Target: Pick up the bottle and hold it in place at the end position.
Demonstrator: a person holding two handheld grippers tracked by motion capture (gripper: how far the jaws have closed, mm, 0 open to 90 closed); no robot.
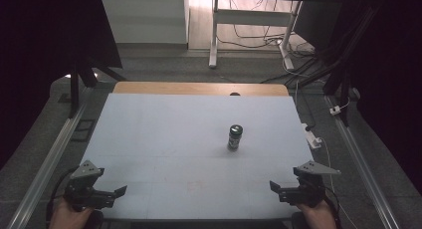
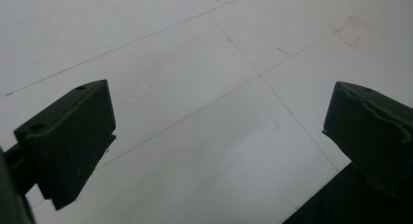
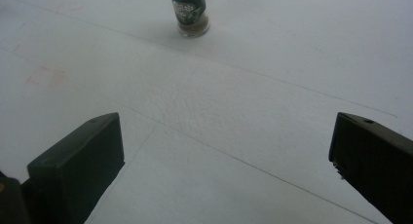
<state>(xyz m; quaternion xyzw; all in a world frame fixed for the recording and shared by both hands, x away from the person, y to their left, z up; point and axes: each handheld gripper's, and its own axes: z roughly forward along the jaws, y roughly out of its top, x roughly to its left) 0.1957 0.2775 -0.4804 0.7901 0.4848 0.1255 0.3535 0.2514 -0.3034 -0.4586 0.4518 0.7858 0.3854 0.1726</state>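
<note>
A small dark jar (image 1: 235,137) with a green label stands upright right of the middle of the white table (image 1: 164,139). In the right gripper view the jar (image 3: 191,12) sits far ahead at the top edge. My left gripper (image 1: 119,194) rests at the table's near left corner, open, with bare tabletop between its jaws (image 2: 219,131). At the near right corner my right gripper (image 1: 274,188) is open as well, its jaws wide apart over the bare table (image 3: 224,151). Both grippers are well short of the jar.
A wooden strip (image 1: 199,88) borders the table's far edge. Metal rails (image 1: 50,159) run along both sides. A white power strip (image 1: 311,135) with cables lies off the right edge. Desk legs (image 1: 214,40) and tangled cables stand on the floor beyond.
</note>
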